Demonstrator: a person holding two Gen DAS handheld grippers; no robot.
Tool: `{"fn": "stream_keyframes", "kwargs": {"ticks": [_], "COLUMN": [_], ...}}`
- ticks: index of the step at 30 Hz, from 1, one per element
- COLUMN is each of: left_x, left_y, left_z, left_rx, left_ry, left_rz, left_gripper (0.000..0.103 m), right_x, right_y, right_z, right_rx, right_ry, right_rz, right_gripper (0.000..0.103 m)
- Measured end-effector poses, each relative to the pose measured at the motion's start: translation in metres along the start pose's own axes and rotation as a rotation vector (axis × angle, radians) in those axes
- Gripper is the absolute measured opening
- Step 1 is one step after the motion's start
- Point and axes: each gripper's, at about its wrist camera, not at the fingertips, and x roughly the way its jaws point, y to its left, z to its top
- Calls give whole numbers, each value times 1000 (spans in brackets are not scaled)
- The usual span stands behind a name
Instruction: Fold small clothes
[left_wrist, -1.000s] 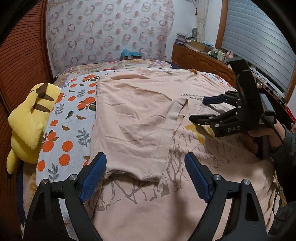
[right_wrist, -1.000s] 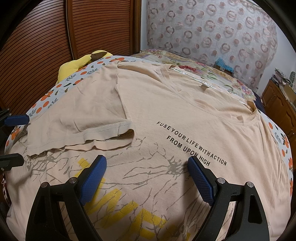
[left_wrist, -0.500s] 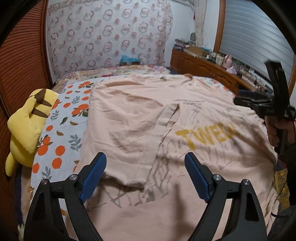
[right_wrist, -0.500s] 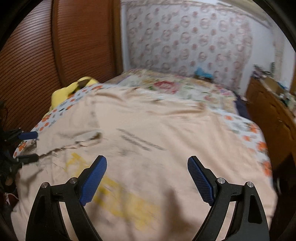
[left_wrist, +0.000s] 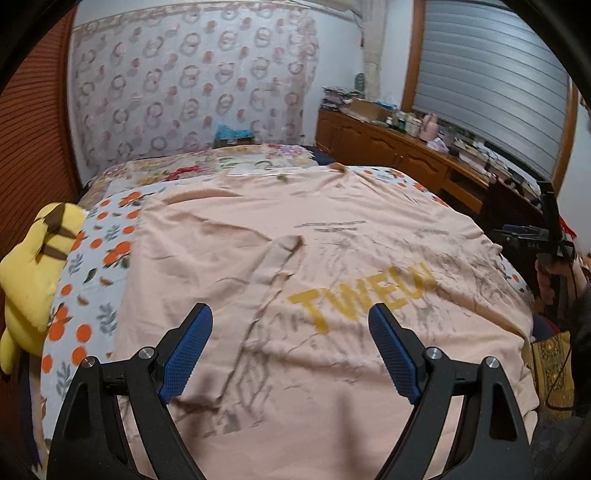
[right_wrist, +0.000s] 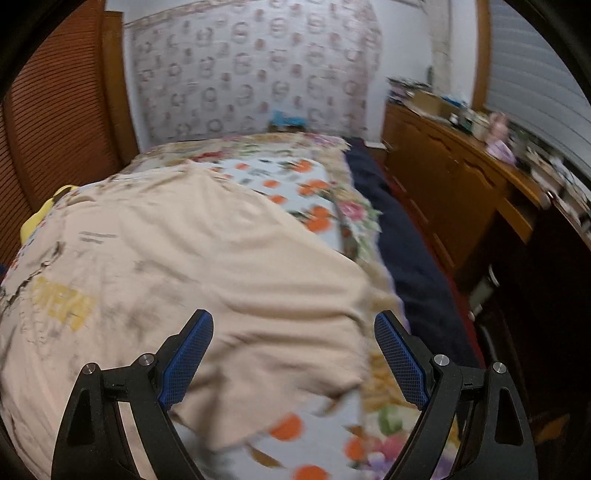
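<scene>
- spreading flat under both claws, a peach t-shirt (left_wrist: 332, 258) covers most of the bed, print side up
- the left claw (left_wrist: 291, 354) hangs above the shirt's near part with its blue pads (left_wrist: 186, 352) wide apart and nothing between them; no cloth touches either pad
- just ahead of the left claw, between its two pads in the picture, a folded-in sleeve (left_wrist: 275, 266) lies on the shirt's chest, its hem running away from the claw
- ahead and to the right of that claw sits the yellow lettering (left_wrist: 360, 297), with small dark text (left_wrist: 328, 226) further off
- left of the left claw, an orange-patterned sheet (left_wrist: 92, 273) shows beside the shirt, and a yellow plush toy (left_wrist: 33, 273) lies at its outer edge
- the right claw (right_wrist: 293, 363) stands wide too, empty, over the shirt's right edge (right_wrist: 354, 295); the view is blurred
- below and right of the right claw the orange-patterned sheet and a flowered cover (right_wrist: 384, 413) are bare of the shirt; a dark blue blanket (right_wrist: 402, 254) runs along beyond its right pad
- in the left view the right claw shows far off to the right, past the shirt's edge, gripped by a hand (left_wrist: 550, 273)
- a wooden dresser (right_wrist: 454, 192) stands well to the right of the bed
</scene>
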Motion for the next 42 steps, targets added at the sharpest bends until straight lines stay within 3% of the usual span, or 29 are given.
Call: {"fn": "stream_keyframes", "kwargs": {"ticks": [6,10,12,16,18,26,31,36,39,41,42], "left_x": [10,14,15,16,16,14,11,6,6,6,5], "left_y": [-20,-24,-25,-22,-20,-15,-14,-11,-9,-8,-8], "left_z": [8,8,7,5,4,-1,-2,-2,-2,-3,-3], "left_rx": [51,54,54,44,37,22,12,9,5,3,2], "left_ry": [12,20,24,28,26,22,12,4,5,5,6], "left_rz": [-23,-35,-35,-27,-22,-8,-4,3,6,6,7], "left_gripper": [87,87,87,87,87,87,87,87,87,87,87], "right_x": [7,7,9,12,11,-15,-40,-58,-57,-53,-50], "right_y": [-19,-22,-25,-16,-9,7,37,100,137,152,157], "right_z": [-5,0,3,6,7,31,62,85,87,86,85], "right_rx": [59,67,54,11,-25,-72,-134,-246,-280,-305,-321], "right_ry": [52,72,67,84,89,-17,-106,-166,-159,-151,-145], "right_rz": [53,79,51,38,29,17,68,200,323,358,354], "right_gripper": [76,50,42,11,6,3,3,3,3,3,10]}}
